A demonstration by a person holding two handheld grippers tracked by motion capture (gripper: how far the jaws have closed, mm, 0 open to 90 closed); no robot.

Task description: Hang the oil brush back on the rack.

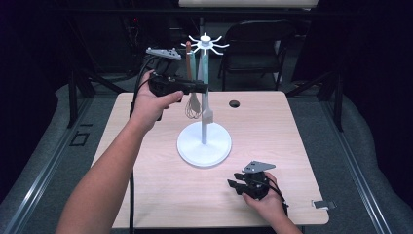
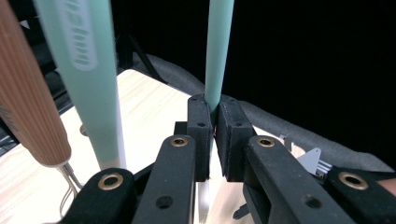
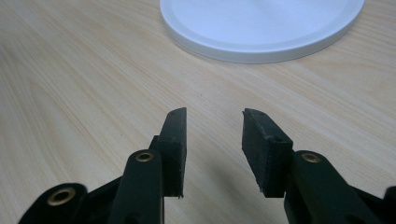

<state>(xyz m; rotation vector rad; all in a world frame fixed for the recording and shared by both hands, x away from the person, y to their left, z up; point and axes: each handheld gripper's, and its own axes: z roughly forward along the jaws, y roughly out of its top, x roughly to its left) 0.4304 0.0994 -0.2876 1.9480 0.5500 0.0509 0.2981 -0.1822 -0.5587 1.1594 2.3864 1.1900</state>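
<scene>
Left gripper [image 2: 214,135] clamped a mint handle [image 2: 218,51], hanging upright from the rack [image 1: 204,97]; raised lettering on the neighbouring handle [image 2: 81,46] was illegible. Right gripper [image 3: 212,149] rested agape, empty, on the table [image 1: 272,126].

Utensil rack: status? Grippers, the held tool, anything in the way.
Left gripper shut on mint utensil handle at the rack. Right gripper open, nothing between its jaws, low over the table. Whisk and second mint handle hang close beside.

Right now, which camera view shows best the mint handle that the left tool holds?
The left gripper view: the mint handle stands pinched between the left tool pads. The high view shows it small, hanging on the rack.
</scene>
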